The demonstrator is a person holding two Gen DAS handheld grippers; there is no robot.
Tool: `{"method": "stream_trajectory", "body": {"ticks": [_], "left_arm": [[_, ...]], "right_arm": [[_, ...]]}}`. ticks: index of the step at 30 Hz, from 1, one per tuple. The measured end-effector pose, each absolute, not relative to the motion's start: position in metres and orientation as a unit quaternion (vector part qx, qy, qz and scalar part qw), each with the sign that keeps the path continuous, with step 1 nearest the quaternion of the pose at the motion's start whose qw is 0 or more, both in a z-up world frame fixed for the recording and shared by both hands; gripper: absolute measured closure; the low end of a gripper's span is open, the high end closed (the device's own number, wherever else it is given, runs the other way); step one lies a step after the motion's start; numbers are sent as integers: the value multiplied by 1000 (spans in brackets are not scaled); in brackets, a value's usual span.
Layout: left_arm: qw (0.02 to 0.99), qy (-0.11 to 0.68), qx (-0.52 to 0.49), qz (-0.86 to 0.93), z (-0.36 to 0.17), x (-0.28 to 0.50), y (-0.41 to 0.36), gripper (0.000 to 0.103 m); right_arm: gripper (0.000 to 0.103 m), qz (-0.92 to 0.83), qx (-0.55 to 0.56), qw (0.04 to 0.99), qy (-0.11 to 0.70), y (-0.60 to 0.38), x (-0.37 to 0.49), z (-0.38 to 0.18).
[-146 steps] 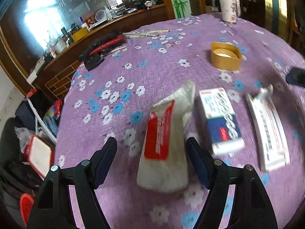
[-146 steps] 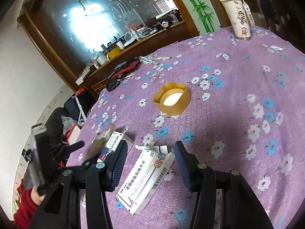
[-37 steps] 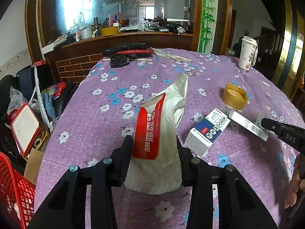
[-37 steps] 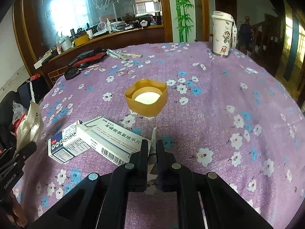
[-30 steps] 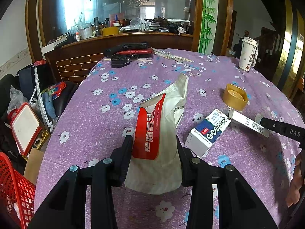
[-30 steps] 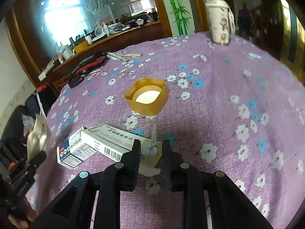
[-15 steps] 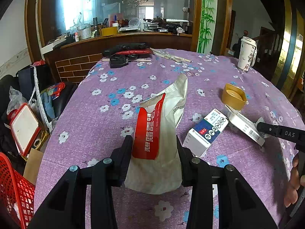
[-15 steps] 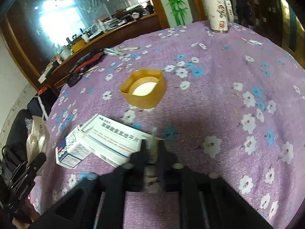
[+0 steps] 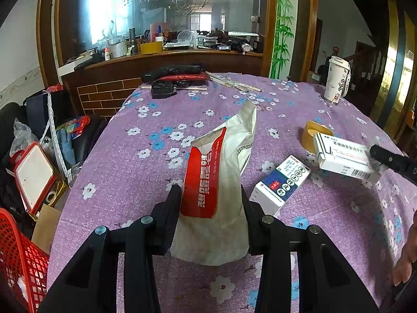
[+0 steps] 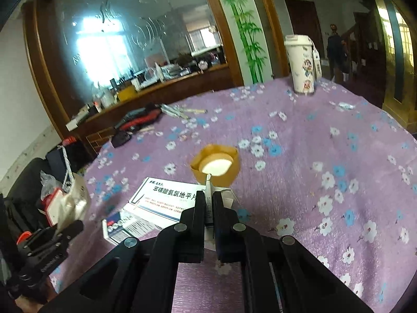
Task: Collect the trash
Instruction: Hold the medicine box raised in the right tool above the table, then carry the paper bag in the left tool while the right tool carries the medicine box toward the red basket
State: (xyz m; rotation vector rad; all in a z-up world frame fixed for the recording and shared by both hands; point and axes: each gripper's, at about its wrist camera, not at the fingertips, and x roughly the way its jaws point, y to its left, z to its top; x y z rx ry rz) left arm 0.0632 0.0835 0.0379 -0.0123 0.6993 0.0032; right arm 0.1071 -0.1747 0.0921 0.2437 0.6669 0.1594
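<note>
Blue box (image 9: 282, 184) between wet-wipe pack (image 9: 216, 182) and white carton (image 9: 344, 157)

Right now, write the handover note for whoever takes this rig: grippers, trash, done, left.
Left gripper: shut on the red-and-white wet-wipe bag, held upright on the purple tablecloth.
Right gripper: shut on the end flap of the long white medicine box, which looks raised off the cloth.
Left on the table: the blue-and-white box and the yellow tape roll.
Done: two pieces gripped. Nothing binned yet; a red basket stands beside the table, perhaps the bin.
</note>
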Motion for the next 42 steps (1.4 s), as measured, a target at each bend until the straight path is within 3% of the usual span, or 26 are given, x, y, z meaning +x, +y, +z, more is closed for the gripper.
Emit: {"method": "stream_trajectory", "body": {"ticks": [42], "left_arm": [[962,265,6,67,76,39,89,64]], "right_arm": [[97,146,103,946,271,-146,78,134]]}}
